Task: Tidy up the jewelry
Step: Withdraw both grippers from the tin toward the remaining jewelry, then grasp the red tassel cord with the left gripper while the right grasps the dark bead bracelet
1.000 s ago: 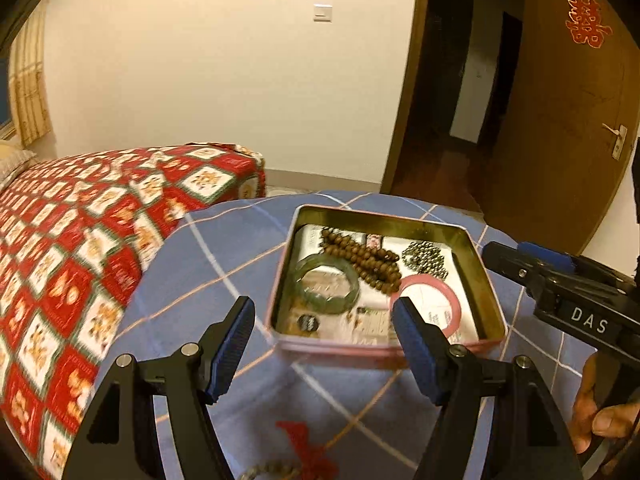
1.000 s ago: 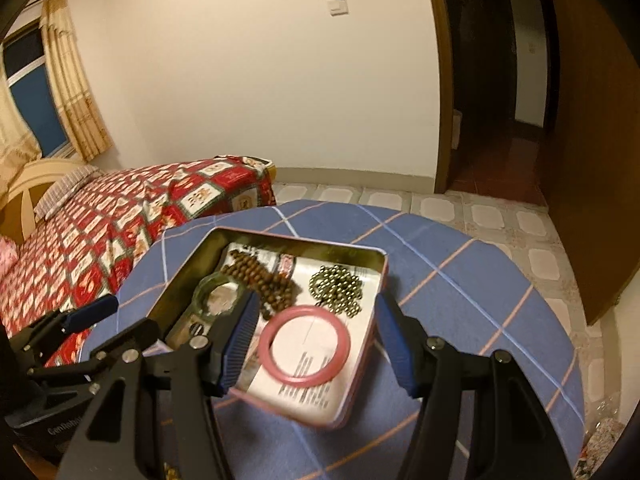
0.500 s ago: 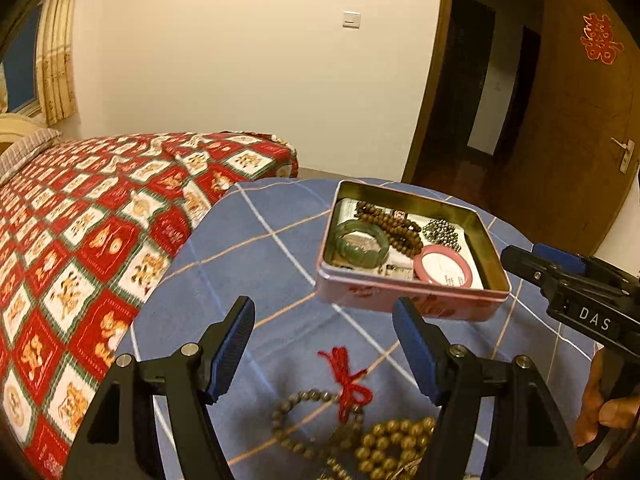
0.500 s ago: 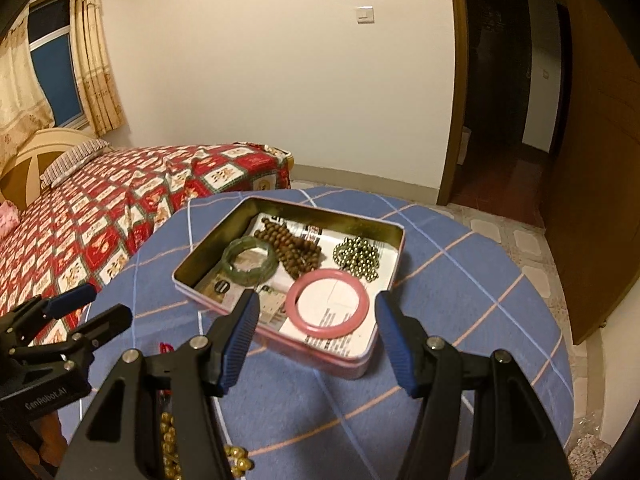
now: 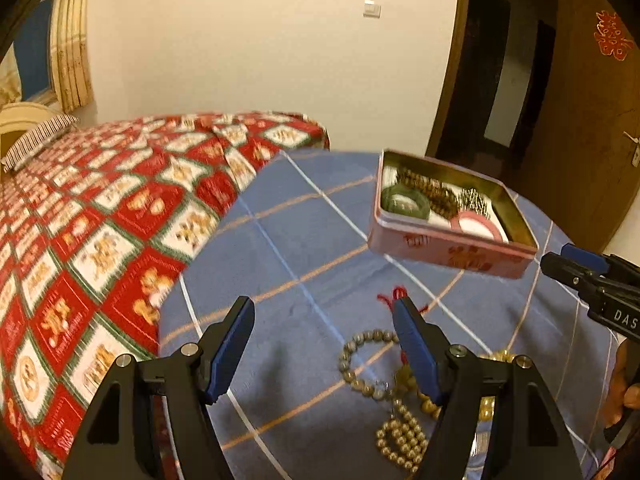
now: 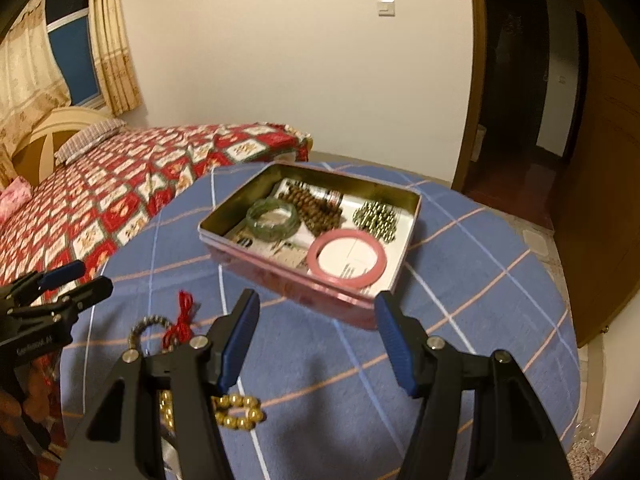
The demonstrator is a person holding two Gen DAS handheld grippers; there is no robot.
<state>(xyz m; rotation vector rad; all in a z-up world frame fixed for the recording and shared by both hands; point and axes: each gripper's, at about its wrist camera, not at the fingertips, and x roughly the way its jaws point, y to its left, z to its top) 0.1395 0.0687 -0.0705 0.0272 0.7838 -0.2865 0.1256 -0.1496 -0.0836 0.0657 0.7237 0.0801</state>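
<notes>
Both tongs, left [image 5: 324, 344] and right [image 6: 316, 340], gape empty. Four pieces fill the tin [image 6: 404, 248]; three bead bracelets (one red-tasselled [image 5: 362, 364]) remain on the worktop [image 6: 460, 320].

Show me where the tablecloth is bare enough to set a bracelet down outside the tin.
Bare cloth lies right of the tin toward the table edge, and on the bed side left of the tin. It is crowded near you: the grey bead bracelet, red tassel and gold beads cluster there.
</notes>
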